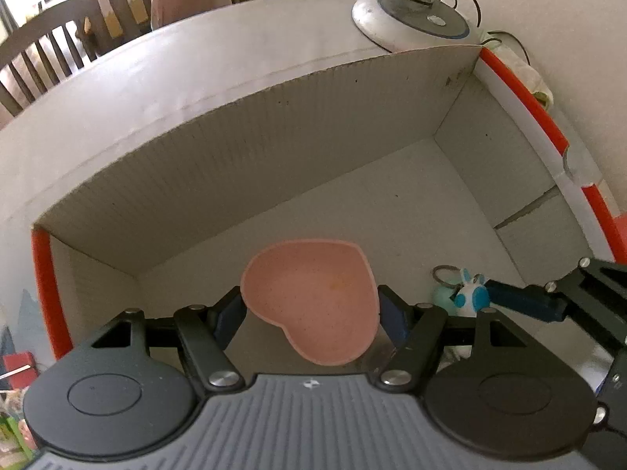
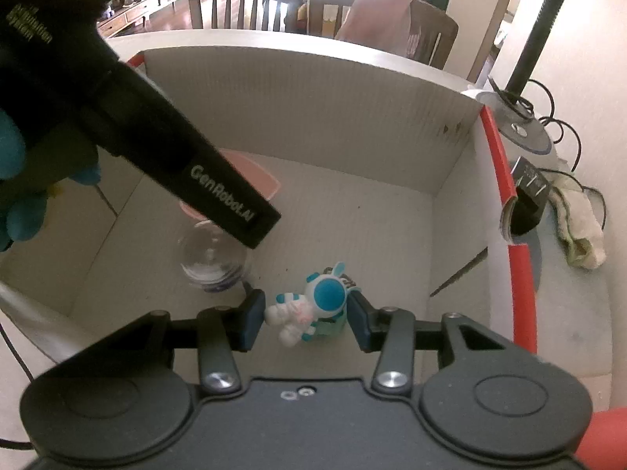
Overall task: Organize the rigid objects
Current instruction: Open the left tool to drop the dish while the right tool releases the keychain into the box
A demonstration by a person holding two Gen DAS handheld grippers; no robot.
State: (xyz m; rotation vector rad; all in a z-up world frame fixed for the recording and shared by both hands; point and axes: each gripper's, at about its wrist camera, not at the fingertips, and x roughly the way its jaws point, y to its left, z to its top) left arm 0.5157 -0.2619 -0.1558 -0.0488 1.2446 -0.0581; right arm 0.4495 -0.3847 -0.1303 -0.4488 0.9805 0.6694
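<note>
A pink heart-shaped dish [image 1: 313, 297] hangs over the inside of a white cardboard box [image 1: 235, 164] with red edges. My left gripper [image 1: 311, 317] is shut on the dish, one pad on each side. My right gripper [image 2: 305, 319] is shut on a blue and white astronaut keychain toy [image 2: 313, 305], low above the box floor near the right wall. In the left wrist view the astronaut toy [image 1: 470, 293] shows at the right with its ring. A clear glass cup [image 2: 213, 262] lies on the box floor under the left gripper, partly hidden by it.
The box [image 2: 313, 98] sits on a white table. A lamp base [image 1: 411, 19] with cables stands behind its far right corner. A folded cloth [image 2: 580, 231] and a black adaptor [image 2: 529, 199] lie to the right. Wooden chairs [image 1: 47, 47] stand beyond. A blue-gloved hand [image 2: 15, 149] holds the left gripper.
</note>
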